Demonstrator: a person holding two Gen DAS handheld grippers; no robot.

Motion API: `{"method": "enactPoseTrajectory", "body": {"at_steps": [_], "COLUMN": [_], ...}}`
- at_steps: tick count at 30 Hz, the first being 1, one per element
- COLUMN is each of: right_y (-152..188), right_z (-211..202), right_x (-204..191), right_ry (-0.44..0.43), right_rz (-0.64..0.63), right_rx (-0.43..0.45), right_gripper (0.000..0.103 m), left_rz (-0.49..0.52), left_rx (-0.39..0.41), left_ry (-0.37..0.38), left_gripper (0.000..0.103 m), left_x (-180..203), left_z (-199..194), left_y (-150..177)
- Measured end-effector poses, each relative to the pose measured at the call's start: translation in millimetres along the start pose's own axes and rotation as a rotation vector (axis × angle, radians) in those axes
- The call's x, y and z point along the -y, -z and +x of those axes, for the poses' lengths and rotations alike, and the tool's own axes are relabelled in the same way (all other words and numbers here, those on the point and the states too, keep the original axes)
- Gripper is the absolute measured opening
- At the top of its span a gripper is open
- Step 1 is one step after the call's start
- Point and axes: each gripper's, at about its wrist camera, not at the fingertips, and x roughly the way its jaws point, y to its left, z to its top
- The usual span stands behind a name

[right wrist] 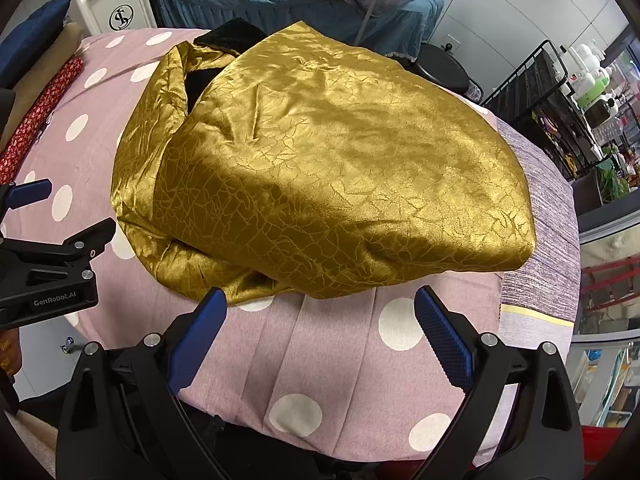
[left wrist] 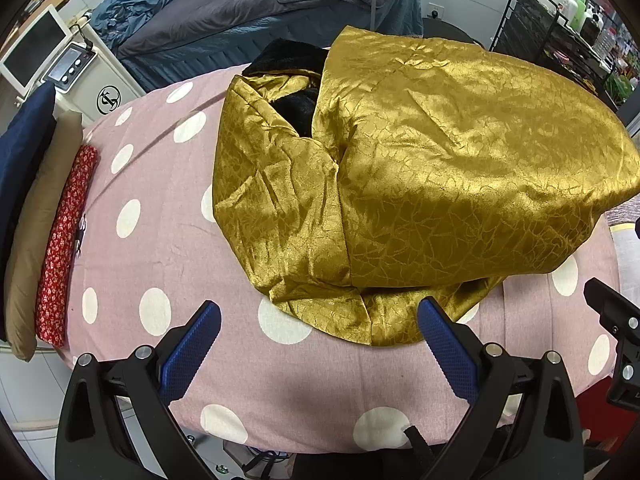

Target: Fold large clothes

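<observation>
Both grippers, left gripper (left wrist: pixel 319 322) and right gripper (right wrist: pixel 320 308), are held open, empty; gold garment (left wrist: pixel 420 168) is partly folded; its near hem must be grasped next.

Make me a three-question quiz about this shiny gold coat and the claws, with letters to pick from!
1. Where does the gold coat lie?
A. on the polka-dot bedsheet
B. on the floor
C. over the black wire rack

2. What colour is the coat's lining?
A. white
B. red
C. black

3. How are the left claw and right claw?
A. both shut on the coat
B. both open, holding nothing
C. one open, one shut

Answers:
1 A, pink dotted cloth shows all around the coat.
2 C, dark fuzzy fabric peeks out at the far opening.
3 B, each claw's blue pads stand wide apart with only sheet between.
</observation>
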Motion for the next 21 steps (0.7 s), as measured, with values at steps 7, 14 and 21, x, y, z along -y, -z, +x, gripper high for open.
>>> {"method": "enactPoseTrajectory", "body": {"at_steps": [7,14,21], "right_y": [-1.0,-1.0,-1.6], "right_z": [0.5,1.0,2.5], "right_x": [0.0,-0.2,-2.0], "right_ry": [0.001,0.001,0.0], "right_rz": [-0.001,-0.004,-0.013], "right_rx": [-0.005,-0.008,-0.014], "right_gripper": [0.093,0.093,0.093], "left_rz": [0.005,0.006,0.006], "left_rx": [-0.004,-0.005,-0.006], "left_ry": [0.0,0.0,0.0], "left_gripper": [0.097,0.097,0.097], "left_x": [1.5,2.1,2.0], "left_z": [0.9,1.2,1.3], "left_y": [-1.8,-2.1,-2.3]}}
